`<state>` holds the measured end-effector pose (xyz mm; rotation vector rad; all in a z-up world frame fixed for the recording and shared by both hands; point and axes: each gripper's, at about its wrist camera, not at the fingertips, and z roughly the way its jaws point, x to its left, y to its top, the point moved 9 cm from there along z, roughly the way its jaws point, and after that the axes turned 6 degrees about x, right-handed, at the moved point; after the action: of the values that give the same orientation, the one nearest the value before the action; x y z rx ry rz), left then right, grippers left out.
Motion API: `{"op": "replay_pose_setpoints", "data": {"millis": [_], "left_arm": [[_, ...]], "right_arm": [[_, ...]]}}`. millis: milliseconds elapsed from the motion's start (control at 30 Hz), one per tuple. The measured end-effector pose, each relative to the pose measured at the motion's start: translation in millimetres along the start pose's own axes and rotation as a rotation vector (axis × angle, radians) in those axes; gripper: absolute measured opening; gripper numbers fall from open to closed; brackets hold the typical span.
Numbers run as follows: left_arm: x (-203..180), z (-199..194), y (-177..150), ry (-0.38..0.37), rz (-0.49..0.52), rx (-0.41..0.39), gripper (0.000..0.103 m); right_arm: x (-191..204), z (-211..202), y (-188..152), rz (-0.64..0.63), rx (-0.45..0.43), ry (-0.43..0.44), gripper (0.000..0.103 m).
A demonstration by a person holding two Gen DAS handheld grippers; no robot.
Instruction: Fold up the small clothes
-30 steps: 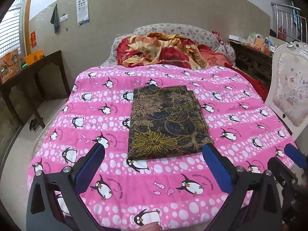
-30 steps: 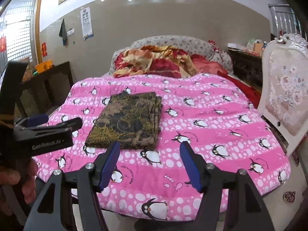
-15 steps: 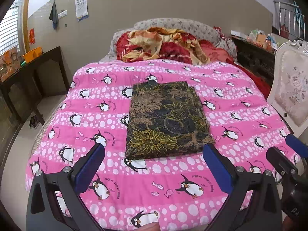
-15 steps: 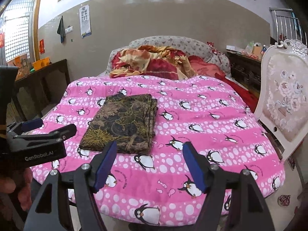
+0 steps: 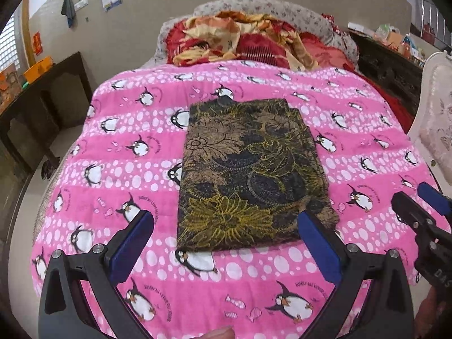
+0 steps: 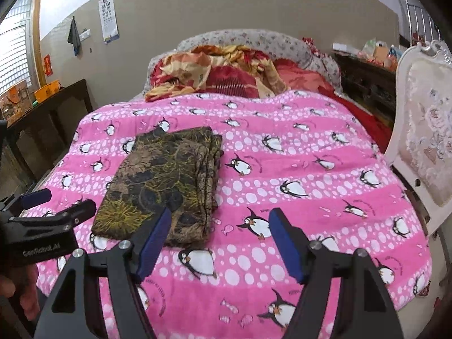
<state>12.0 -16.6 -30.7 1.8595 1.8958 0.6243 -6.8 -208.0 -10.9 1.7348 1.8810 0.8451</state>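
We see a folded dark cloth [image 5: 251, 178] with gold flowers lying flat on the pink penguin blanket [image 5: 118, 152] that covers the bed. Our left gripper [image 5: 226, 234] hangs above the near edge of the cloth, its blue fingers [image 5: 132, 243] spread wide and holding nothing. Our right gripper [image 6: 219, 240] is just to the right of the cloth, fingers [image 6: 285, 243] spread too.

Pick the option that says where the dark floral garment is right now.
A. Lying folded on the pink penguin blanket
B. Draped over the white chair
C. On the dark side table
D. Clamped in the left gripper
A: the dark floral garment lies as a flat folded rectangle on the pink penguin blanket, with both grippers open and clear of it.
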Motion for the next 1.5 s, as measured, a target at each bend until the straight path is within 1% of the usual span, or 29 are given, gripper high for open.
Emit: {"op": "replay_pose_setpoints", "data": {"millis": [100, 233, 400, 567, 800, 1067, 1300, 1400, 1500], "left_arm": [[1.8, 14.4, 11.3, 0.004, 0.004, 0.017, 0.086], [0.2, 30.2, 24.1, -0.014, 0.004, 0.035, 0.086], [-5.6, 47.7, 27.5, -0.038, 0.009, 0.068, 0.086], [-7.5, 55.7, 25.6, -0.054, 0.012, 0.083, 0.086], [-8.7, 53.2, 27.1, -0.067, 0.017, 0.075, 0.086], [-14.1, 46.1, 19.8, -0.078, 0.013, 0.075, 0.086], [-12.3, 40.8, 14.1, -0.083, 0.004, 0.070, 0.086], [-12.4, 39.4, 9.7, -0.099, 0.001, 0.071, 0.086], [-10.9, 36.9, 7.2, -0.089, -0.003, 0.061, 0.086]], "right_arm": [[0.4, 20.9, 8.3, -0.012, 0.030, -0.002, 0.075], [1.1, 33.8, 16.6, -0.026, 0.048, -0.015, 0.075], [2.7, 41.7, 19.4, -0.061, 0.069, -0.041, 0.075], [-0.7, 43.4, 20.2, -0.057, 0.087, -0.054, 0.075], [0.2, 36.2, 22.9, -0.048, 0.084, -0.059, 0.075], [-3.8, 25.6, 16.2, -0.045, 0.086, -0.073, 0.075], [1.3, 23.2, 15.2, -0.049, 0.080, -0.064, 0.075], [6.2, 25.3, 13.5, -0.054, 0.085, -0.054, 0.075], [12.0, 28.6, 12.0, -0.061, 0.091, -0.042, 0.075]]}}
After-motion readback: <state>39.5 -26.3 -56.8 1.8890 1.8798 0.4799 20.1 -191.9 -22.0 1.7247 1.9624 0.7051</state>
